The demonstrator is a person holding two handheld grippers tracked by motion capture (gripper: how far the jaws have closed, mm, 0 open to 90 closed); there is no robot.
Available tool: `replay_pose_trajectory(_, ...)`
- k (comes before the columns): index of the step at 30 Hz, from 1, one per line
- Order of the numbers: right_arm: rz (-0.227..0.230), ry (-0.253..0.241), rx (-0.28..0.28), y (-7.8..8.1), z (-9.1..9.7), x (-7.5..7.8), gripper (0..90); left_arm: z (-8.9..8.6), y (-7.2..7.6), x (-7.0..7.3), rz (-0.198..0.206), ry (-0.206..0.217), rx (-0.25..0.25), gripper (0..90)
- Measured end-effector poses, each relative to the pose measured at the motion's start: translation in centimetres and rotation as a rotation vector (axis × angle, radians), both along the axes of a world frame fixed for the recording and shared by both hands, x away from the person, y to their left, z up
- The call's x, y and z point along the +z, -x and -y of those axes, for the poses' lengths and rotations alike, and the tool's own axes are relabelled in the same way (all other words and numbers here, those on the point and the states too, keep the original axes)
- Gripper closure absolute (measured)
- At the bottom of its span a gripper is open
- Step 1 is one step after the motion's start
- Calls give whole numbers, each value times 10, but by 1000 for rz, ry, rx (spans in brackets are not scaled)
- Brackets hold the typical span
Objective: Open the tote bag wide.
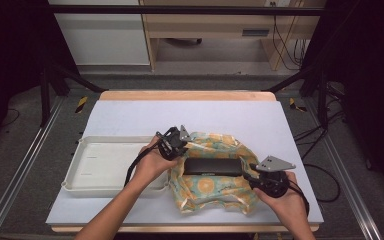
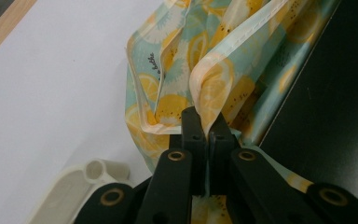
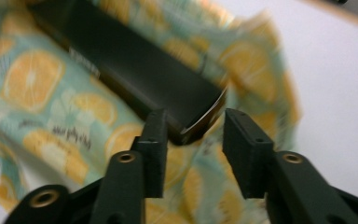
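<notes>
White mat (image 1: pixel 130 117) covers a wood-edged table (image 1: pixel 185 95); dark frame rails and grey floor around it, pale cabinet (image 1: pixel 102 37) and wooden desk (image 1: pixel 210 25) behind, cables far right. Cream tray (image 1: pixel 87 167) sits left on the mat. Left gripper (image 1: pixel 180 142) is clamped tight on the lemon-print bag's (image 1: pixel 215 187) rim at its left side. Black box (image 1: pixel 212 166) lies in the bag's mouth, mid-mat. Right gripper (image 1: pixel 252 172) is at the box's right end, jaws partly apart, pads straddling its corner with no visible contact.
</notes>
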State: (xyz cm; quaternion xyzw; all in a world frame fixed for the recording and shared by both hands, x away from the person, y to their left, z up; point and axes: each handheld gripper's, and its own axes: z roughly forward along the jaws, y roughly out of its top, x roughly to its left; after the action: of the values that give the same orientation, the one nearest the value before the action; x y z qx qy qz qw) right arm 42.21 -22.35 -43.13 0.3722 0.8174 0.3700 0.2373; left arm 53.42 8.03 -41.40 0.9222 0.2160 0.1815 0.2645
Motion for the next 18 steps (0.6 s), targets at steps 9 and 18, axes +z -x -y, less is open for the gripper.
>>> replay_pose_trajectory(9,-102,44,-3,6,-1,-33,757,-2,-2,-12,-29,-40,-11,846)
replay_pose_trajectory(18,-47,-25,-12,12,3,-30,802,-17,14,18,39,125,5,593)
